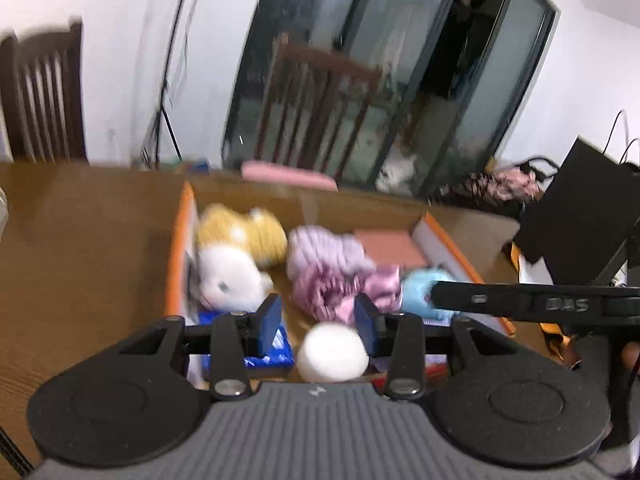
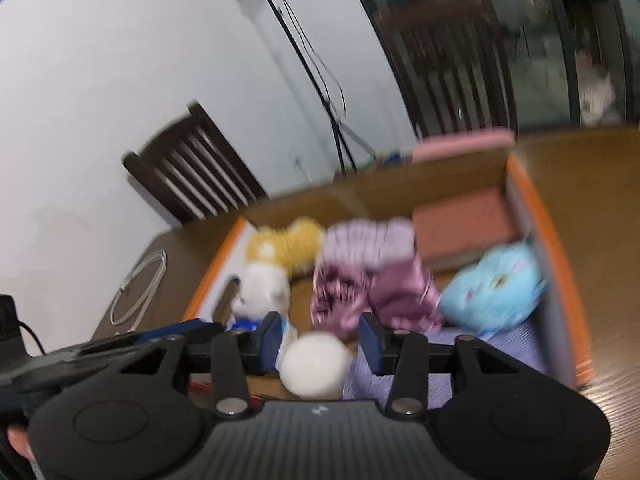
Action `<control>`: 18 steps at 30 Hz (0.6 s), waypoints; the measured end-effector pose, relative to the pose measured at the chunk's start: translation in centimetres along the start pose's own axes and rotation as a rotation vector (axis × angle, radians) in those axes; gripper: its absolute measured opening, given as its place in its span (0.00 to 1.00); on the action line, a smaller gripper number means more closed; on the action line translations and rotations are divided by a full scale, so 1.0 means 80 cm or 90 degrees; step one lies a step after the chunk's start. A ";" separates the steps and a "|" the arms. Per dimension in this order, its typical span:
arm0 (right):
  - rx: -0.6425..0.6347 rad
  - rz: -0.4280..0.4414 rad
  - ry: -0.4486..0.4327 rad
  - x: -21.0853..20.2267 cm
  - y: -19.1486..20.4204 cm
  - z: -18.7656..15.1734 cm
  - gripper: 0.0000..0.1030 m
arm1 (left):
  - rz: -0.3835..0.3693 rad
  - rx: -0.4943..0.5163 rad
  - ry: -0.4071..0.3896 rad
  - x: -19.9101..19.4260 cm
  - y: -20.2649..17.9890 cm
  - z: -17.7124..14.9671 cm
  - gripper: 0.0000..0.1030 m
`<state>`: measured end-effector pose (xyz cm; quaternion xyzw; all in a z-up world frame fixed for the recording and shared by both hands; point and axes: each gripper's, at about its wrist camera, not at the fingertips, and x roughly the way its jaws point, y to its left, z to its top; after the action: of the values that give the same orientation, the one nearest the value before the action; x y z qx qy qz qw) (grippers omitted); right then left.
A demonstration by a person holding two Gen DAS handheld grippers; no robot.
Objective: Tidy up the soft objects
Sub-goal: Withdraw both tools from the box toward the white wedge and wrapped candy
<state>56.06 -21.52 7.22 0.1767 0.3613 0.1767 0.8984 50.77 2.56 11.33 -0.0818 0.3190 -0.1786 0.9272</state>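
An open cardboard box with an orange rim (image 1: pixel 176 248) (image 2: pixel 560 248) sits on the wooden table. Inside lie a white and yellow plush (image 1: pixel 232 264) (image 2: pixel 272 276), a purple and pink cloth bundle (image 1: pixel 332 272) (image 2: pixel 368 276), a light blue plush (image 1: pixel 416 292) (image 2: pixel 492 292), a pink flat pad (image 1: pixel 388 246) (image 2: pixel 464 224) and a white soft ball (image 1: pixel 332 352) (image 2: pixel 314 366). My left gripper (image 1: pixel 318 320) is open above the box's near end, with the ball just below and between its fingers. My right gripper (image 2: pixel 320 338) is open there too. Both views are blurred.
A dark wooden chair (image 1: pixel 44 92) (image 2: pixel 192 160) stands at the table's far left and another (image 1: pixel 320 100) behind the box. A pink object (image 1: pixel 288 176) lies beyond the box. A black bag (image 1: pixel 584 216) is at the right. A coiled white cable (image 2: pixel 140 284) lies left of the box.
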 end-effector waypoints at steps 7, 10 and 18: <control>-0.123 -0.084 -0.109 -0.144 0.016 -0.001 0.74 | 0.108 0.076 -0.120 -0.127 -0.017 -0.014 0.82; -0.126 -0.087 -0.179 -0.189 0.015 -0.018 0.91 | 0.168 0.100 -0.203 -0.161 -0.036 -0.037 0.94; -0.185 -0.101 -0.304 -0.248 0.030 -0.068 0.96 | 0.179 0.105 -0.274 -0.202 -0.070 -0.072 1.00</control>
<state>38.26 -27.21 16.25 0.0544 0.1228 0.1092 0.9849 33.75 3.41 17.37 0.0028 0.1074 -0.0520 0.9929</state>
